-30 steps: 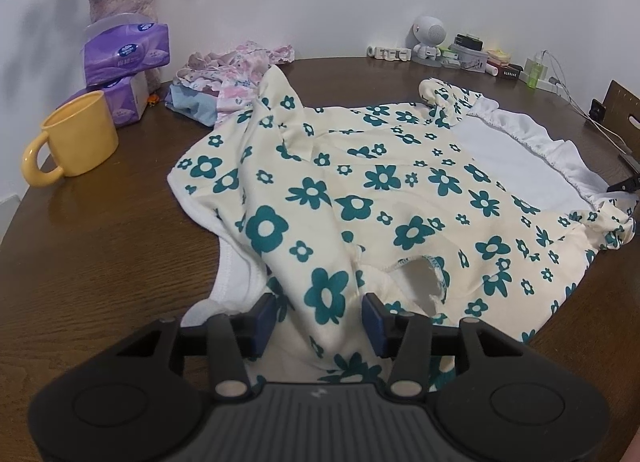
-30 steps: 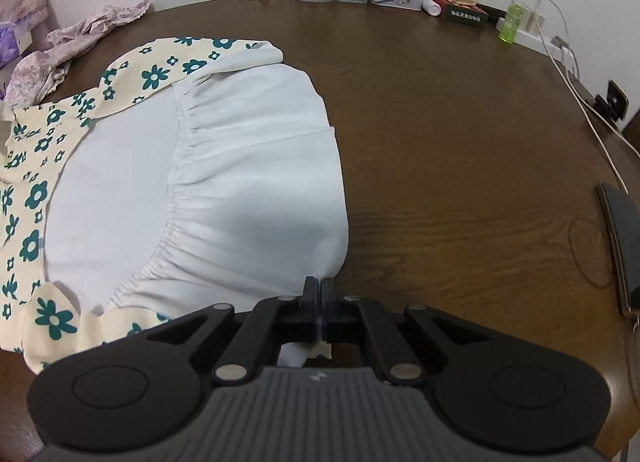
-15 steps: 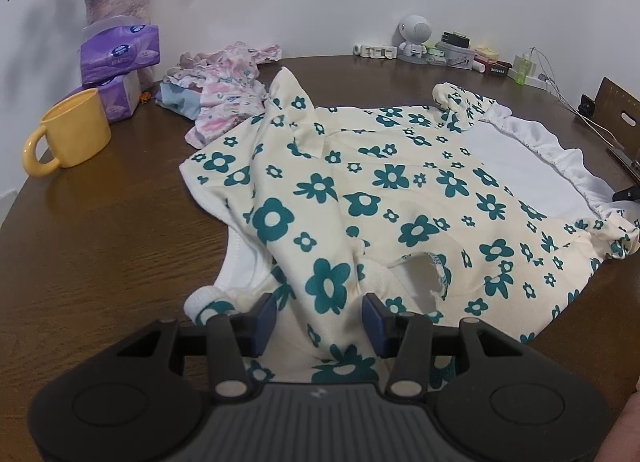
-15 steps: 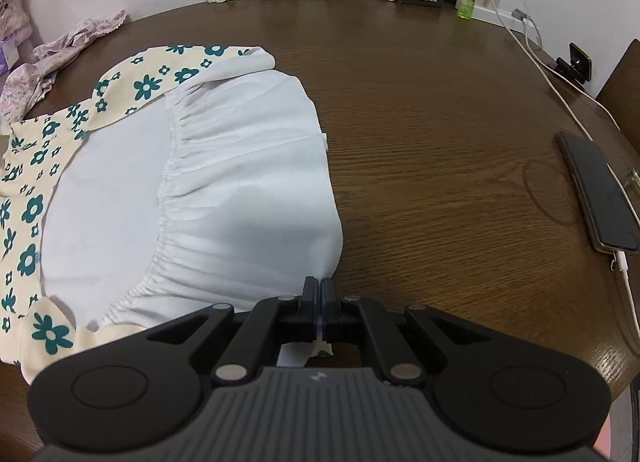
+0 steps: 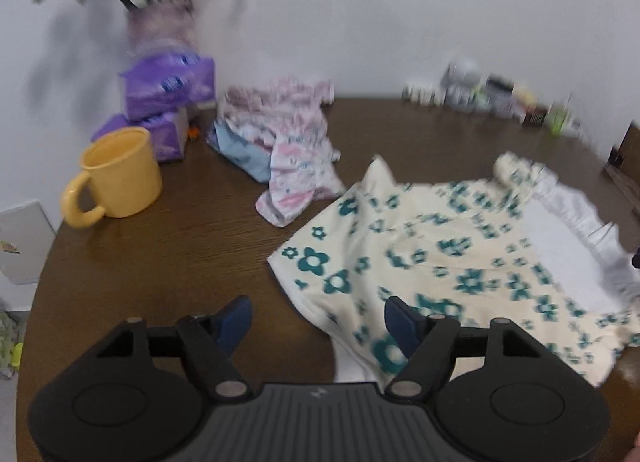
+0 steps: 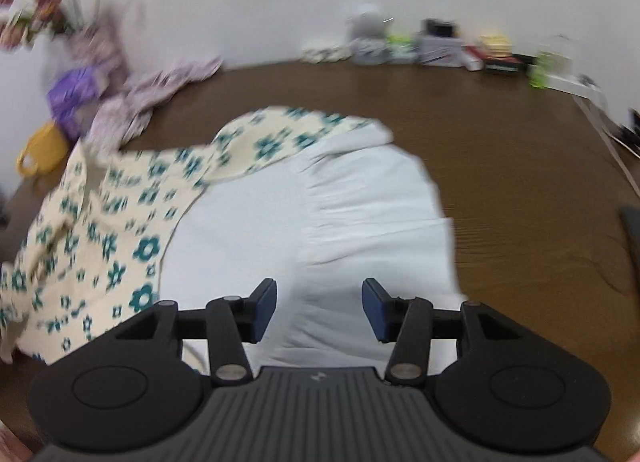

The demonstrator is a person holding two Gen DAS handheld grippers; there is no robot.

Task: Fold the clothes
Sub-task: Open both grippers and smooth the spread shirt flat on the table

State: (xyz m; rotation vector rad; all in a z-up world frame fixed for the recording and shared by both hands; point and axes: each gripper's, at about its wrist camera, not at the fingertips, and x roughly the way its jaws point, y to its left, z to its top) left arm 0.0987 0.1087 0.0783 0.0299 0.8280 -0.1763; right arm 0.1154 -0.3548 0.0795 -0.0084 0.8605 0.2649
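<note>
A cream garment with teal flowers [image 5: 452, 258] lies rumpled on the round brown table [image 5: 168, 254], its white lining [image 6: 332, 217] turned out at the right. My left gripper [image 5: 318, 320] is open and empty, with its right finger over the garment's near left corner. My right gripper [image 6: 319, 308] is open and empty just above the white lining's near edge. The floral part also shows in the right wrist view [image 6: 108, 238]. Both views are motion blurred.
A yellow mug [image 5: 116, 177], purple tissue packs [image 5: 168, 85], a vase of flowers [image 5: 160, 27] and a pile of pink and blue clothes [image 5: 280, 137] stand at the back left. Small items [image 6: 440, 47] line the far edge. A dark phone [image 6: 630, 225] lies at the right.
My right gripper has opened and let go of the white hem. My left gripper has opened wider, let go of the floral cloth and swung left. Both views have tilted up.
</note>
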